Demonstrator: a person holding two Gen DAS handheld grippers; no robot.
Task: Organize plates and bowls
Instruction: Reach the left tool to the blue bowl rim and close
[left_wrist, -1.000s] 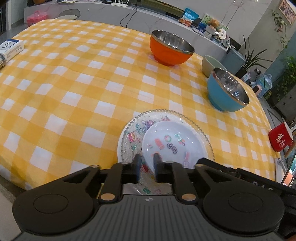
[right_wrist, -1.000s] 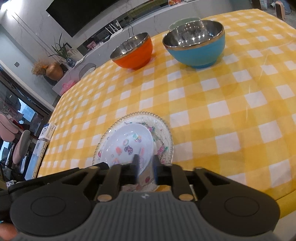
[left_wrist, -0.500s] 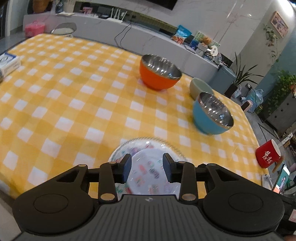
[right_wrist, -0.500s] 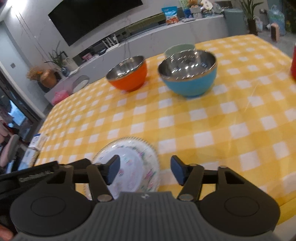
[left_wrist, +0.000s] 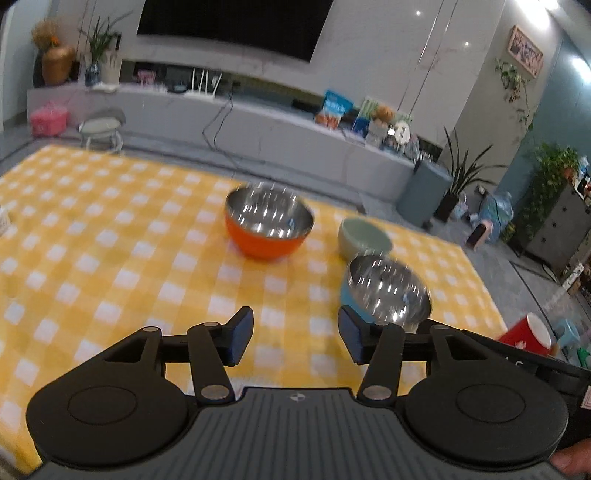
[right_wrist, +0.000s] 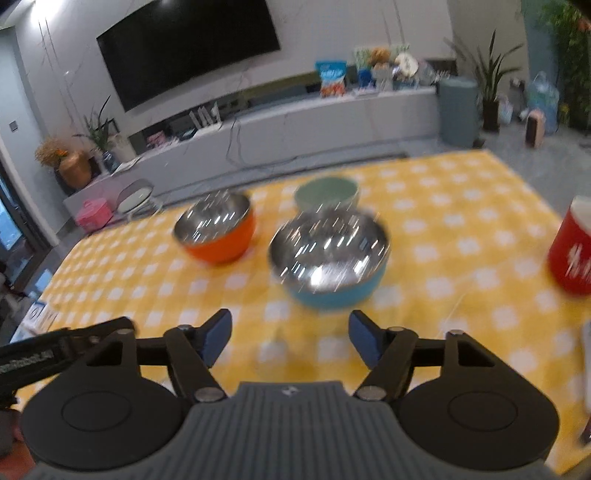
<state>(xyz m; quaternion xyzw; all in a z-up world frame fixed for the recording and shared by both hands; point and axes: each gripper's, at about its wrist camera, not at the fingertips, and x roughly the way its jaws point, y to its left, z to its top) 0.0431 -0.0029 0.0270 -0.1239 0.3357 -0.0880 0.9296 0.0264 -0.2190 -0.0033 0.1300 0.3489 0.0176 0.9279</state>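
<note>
Both tongs stand spread wide with nothing between the blue pads. Left gripper: jaws apart over bare yellow-checked tablecloth. Right gripper: jaws apart, likewise over cloth; both frames motion-blurred.

Left wrist view: blue bowl, steel-lined, at 1 o'clock just beyond the right fingertip, lower rim hidden behind it. Orange bowl, steel-lined, at 12 o'clock, farther out. Pale green bowl at 1 o'clock, behind the blue bowl, close to it; contact cannot be judged. Red cup at 3 o'clock near the table edge.

Right wrist view: blue bowl at 12 o'clock, nearest. Orange bowl at 11 o'clock, apart from the blue one. Pale green bowl directly behind the blue bowl. Red cup at 2 o'clock. All three bowls sit upright and unstacked. Plates are out of frame in both views.
</note>
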